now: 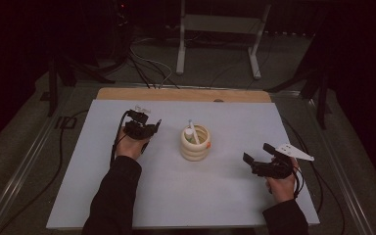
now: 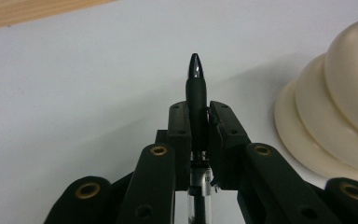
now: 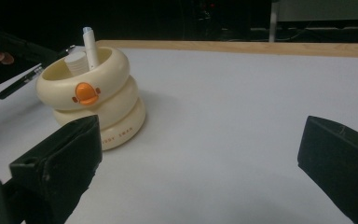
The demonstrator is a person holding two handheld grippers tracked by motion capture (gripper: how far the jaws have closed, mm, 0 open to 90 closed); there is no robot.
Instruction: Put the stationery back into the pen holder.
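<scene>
Left gripper view first: the left gripper (image 2: 199, 135) has its jaws pinched tight on a black pen (image 2: 196, 88), with the pen's shiny pointed tip poking out past the jaw ends and its clear barrel running back between them. Just off to the right of those jaws sits the cream ringed pen holder (image 2: 335, 107), close but not touching, on the white table top (image 2: 74, 93).

Over in the right gripper view, the right gripper (image 3: 200, 163) is spread wide, nothing between the jaws, just bare table. Ahead of its left jaw is the holder, stacked rings with a little orange duck bill (image 3: 86, 93) on the front, and a white marker (image 3: 90, 46) plus a white cap (image 3: 76, 60) standing inside. Beyond the holder, at the left edge, the black pen hangs tilted above the table.

From the high view, the holder sits between both grippers, nearer the left one, with the wooden table edge (image 1: 183, 94) farthest out.
</scene>
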